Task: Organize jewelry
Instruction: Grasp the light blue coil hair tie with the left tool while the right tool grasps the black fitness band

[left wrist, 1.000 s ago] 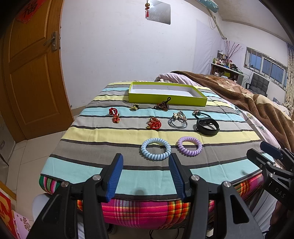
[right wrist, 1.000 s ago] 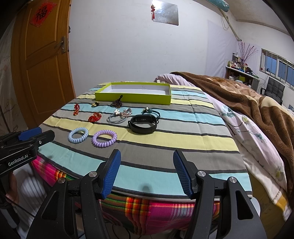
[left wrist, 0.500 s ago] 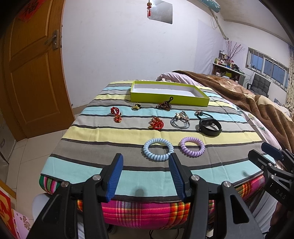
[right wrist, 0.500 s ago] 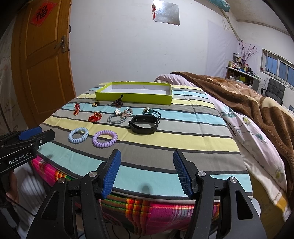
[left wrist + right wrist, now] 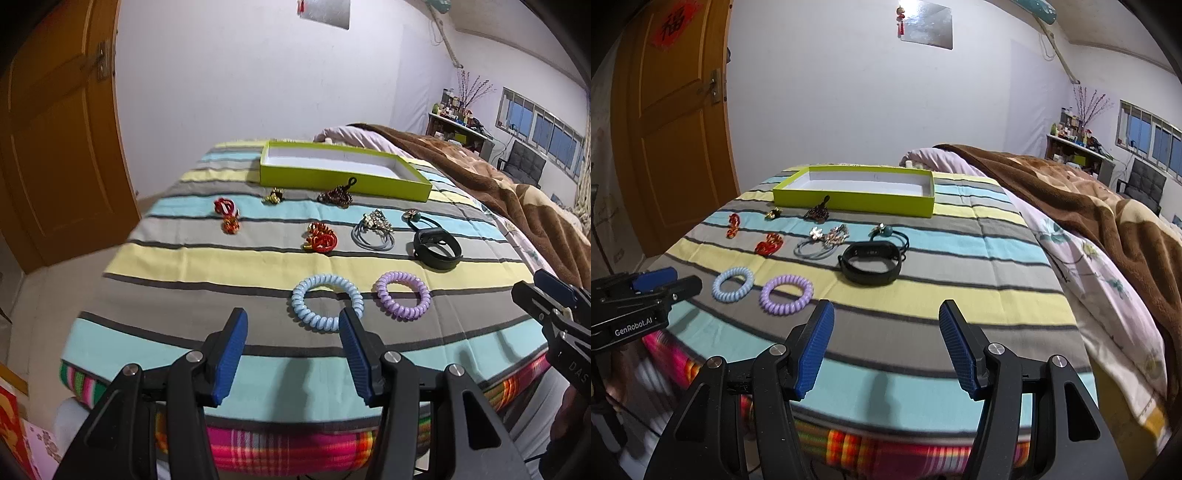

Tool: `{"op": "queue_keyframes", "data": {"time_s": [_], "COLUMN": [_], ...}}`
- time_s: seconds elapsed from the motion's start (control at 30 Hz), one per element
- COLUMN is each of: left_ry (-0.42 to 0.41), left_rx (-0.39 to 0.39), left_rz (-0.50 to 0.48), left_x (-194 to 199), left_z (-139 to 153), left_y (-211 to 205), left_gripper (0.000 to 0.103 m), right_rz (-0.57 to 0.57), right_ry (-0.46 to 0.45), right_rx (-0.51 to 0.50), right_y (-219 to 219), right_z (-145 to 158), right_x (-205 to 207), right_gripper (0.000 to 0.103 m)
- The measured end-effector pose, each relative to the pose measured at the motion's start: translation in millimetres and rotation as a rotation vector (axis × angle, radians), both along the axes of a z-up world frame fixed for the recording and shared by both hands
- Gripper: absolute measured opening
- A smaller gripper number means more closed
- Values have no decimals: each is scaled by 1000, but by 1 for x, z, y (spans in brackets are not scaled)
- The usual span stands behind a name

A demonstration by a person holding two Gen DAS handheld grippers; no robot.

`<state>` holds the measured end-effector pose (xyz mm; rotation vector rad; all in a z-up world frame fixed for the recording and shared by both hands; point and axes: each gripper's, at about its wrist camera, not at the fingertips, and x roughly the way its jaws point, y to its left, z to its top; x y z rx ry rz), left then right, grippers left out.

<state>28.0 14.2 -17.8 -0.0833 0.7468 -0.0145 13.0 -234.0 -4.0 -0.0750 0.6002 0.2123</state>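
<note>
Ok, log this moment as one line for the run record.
left tongs: open, empty | right tongs: open, empty | shallow lime-green cardboard tray: empty | light-blue spiral hair tie: on striped cloth

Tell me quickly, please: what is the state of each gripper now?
Left gripper: open, holding nothing, near the blue spiral hair tie.
Right gripper: open, holding nothing, above the striped cloth.

Dim indoor light, fisheye-warped, blurred edges

Two coil hair ties (image 5: 327, 307), one green tray (image 5: 343, 178).
</note>
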Motion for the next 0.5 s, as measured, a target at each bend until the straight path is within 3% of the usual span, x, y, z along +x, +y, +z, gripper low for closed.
{"op": "queue_keyframes", "data": {"time_s": [0.3, 0.5], "left_ry": [84, 104], "left_rx": [-57, -32], "left_rz": [12, 0], "left_x": [27, 40], "left_z": [-14, -18], "left_y": [6, 2], "left_gripper": [54, 40], "right_rz": [23, 2], "right_ry": [65, 125], "right_rx": [24, 19], "right_y": [2, 3], "right_z": [-3, -8], "right_x": [42, 76], "right_gripper": [60, 53]}}
